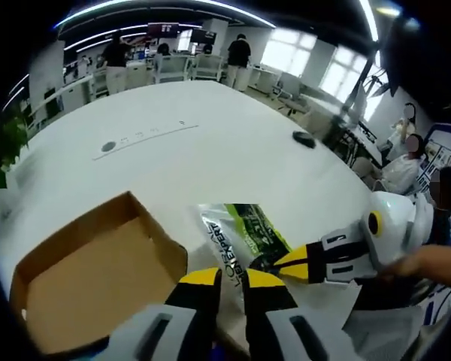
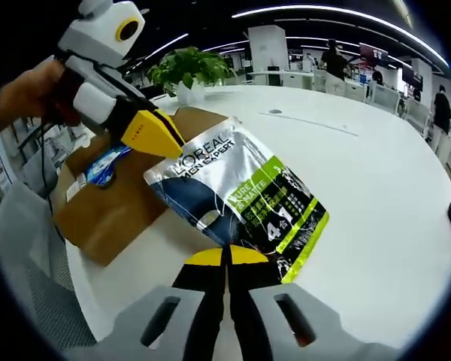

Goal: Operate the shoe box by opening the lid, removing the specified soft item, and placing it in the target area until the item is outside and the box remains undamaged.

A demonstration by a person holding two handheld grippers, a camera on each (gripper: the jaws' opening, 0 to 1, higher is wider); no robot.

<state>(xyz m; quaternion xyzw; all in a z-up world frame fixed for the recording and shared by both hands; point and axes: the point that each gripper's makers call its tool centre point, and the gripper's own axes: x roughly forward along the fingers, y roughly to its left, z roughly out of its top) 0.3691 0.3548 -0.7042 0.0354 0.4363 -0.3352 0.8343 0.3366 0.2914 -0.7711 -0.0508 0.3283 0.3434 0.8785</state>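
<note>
A silver and green L'Oreal Men Expert pouch [image 1: 244, 233] [image 2: 244, 192] hangs over the white table [image 1: 210, 128] [image 2: 376, 195], held at two edges. My left gripper [image 1: 232, 280] [image 2: 164, 139] is shut on the pouch's corner by the brand lettering. My right gripper [image 2: 227, 257] [image 1: 279, 265] is shut on the opposite edge, its yellow tips pressed together; a hand holds it at the right of the left gripper view. The brown cardboard shoe box [image 1: 90, 278] [image 2: 113, 199] lies open beside the pouch, its inside bare, a blue label on its side.
A potted plant [image 2: 186, 69] stands beyond the box. A small black object [image 1: 304, 139] and a grey strip [image 1: 139, 138] lie on the far table. People stand at desks behind, and others sit at the right [image 1: 406, 162]. The table edge runs close by me.
</note>
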